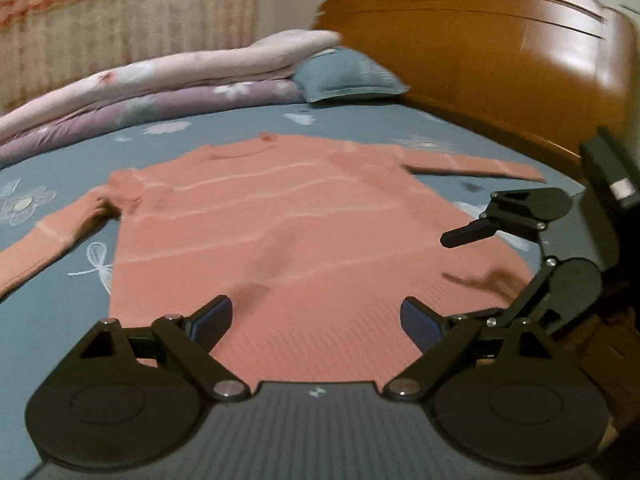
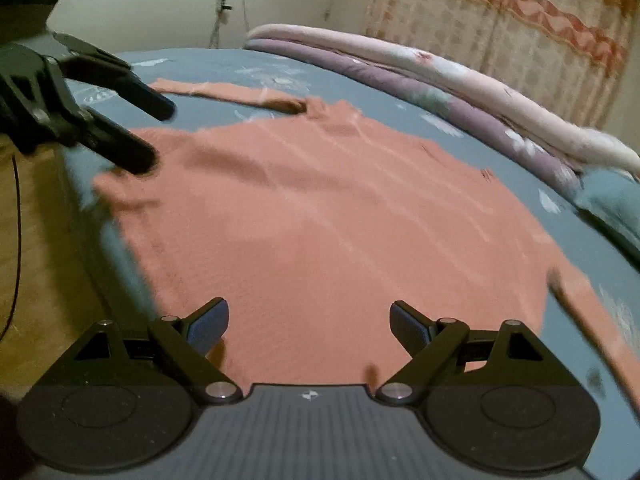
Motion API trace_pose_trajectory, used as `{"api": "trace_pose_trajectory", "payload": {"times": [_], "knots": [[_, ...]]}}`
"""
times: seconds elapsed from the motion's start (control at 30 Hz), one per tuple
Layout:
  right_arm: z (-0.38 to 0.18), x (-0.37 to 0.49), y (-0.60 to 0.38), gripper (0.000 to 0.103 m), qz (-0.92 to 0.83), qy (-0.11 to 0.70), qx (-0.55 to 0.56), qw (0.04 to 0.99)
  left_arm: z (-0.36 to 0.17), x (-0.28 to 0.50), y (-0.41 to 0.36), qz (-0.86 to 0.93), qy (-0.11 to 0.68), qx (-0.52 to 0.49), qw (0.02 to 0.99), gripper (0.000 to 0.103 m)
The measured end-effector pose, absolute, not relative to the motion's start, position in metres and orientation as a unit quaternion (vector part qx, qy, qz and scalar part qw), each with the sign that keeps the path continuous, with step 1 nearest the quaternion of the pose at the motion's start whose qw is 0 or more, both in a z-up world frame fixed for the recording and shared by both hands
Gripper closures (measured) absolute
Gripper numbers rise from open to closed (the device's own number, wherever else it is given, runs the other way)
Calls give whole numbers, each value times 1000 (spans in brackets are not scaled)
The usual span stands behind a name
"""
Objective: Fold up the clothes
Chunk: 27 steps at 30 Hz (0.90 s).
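Jaws of both the left gripper [image 1: 316,320] and right gripper [image 2: 309,322] are standing wide and empty over the near hem of the pink sweater [image 1: 280,216], which is lying flat on the bed [image 1: 48,320], so each should be pinching a hem corner cleanly before lifting toward the far collar.

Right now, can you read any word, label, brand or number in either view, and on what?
No readable text in either view.
Small white emblem on the left tool body: a mark, no letters.
Same emblem on the right tool body.
Pale label on the right tool's housing, left view: blurred, unreadable.
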State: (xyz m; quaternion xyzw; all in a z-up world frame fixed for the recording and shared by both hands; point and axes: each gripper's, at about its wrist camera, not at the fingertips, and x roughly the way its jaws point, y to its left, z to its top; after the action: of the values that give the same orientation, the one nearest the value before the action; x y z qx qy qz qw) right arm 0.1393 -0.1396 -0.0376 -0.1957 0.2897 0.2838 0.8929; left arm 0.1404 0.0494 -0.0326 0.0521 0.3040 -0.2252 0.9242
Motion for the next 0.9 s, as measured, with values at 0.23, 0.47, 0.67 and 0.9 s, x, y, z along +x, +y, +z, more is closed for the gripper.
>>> {"api": "trace_pose_trajectory", "payload": {"times": [0.23,0.47,0.67,0.9], "knots": [[-57,212,-100,12,285,331,-171,883,-82,159,85,-169,383,-26,908,13],[-62,166,-138,7,295,359,-147,873,-81,116,78,-204,400,16,893,8],[-43,110,-121,8,319,301,-205,875,-75,97,57,-206,345,165,901,8],[-65,71,-78,9,302,244,-346,854,-87,83,21,-209,281,327,877,8]]}}
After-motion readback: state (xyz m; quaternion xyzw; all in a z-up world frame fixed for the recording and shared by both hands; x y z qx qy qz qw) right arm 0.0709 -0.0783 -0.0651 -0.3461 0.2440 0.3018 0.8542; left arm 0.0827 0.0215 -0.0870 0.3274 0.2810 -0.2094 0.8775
